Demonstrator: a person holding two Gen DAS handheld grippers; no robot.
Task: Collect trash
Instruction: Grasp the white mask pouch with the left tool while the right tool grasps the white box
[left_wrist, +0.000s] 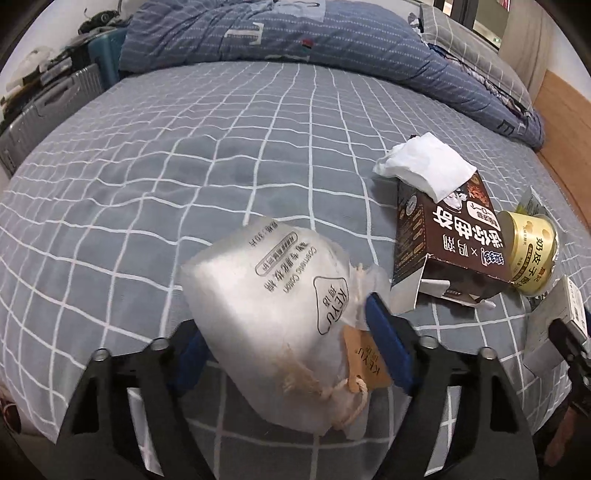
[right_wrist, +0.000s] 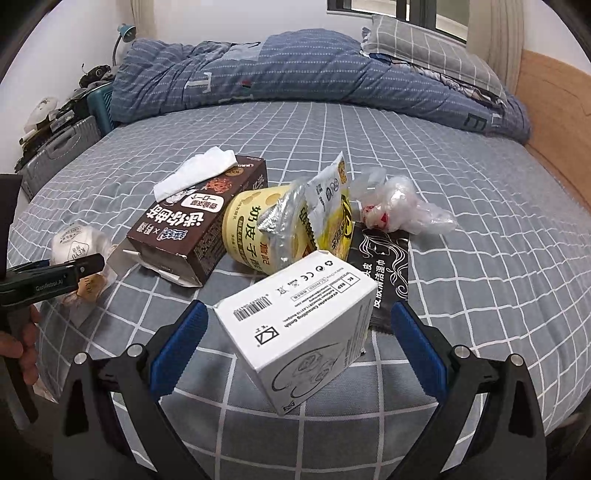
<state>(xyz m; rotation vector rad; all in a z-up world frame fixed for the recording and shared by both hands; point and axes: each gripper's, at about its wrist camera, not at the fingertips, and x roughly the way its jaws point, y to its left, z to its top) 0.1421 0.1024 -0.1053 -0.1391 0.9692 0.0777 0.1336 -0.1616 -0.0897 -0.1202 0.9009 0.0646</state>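
Left wrist view: my left gripper (left_wrist: 291, 332) clamps the cotton-pad pouch (left_wrist: 273, 314), hiding its left pad. Right gripper (right_wrist: 295, 332) stands wide around the white box (right_wrist: 299, 325), which hides the yellow cup's (right_wrist: 251, 225) base.

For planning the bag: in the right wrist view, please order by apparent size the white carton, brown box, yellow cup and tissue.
1. white carton, though nearest the camera
2. brown box
3. yellow cup, partly hidden
4. tissue
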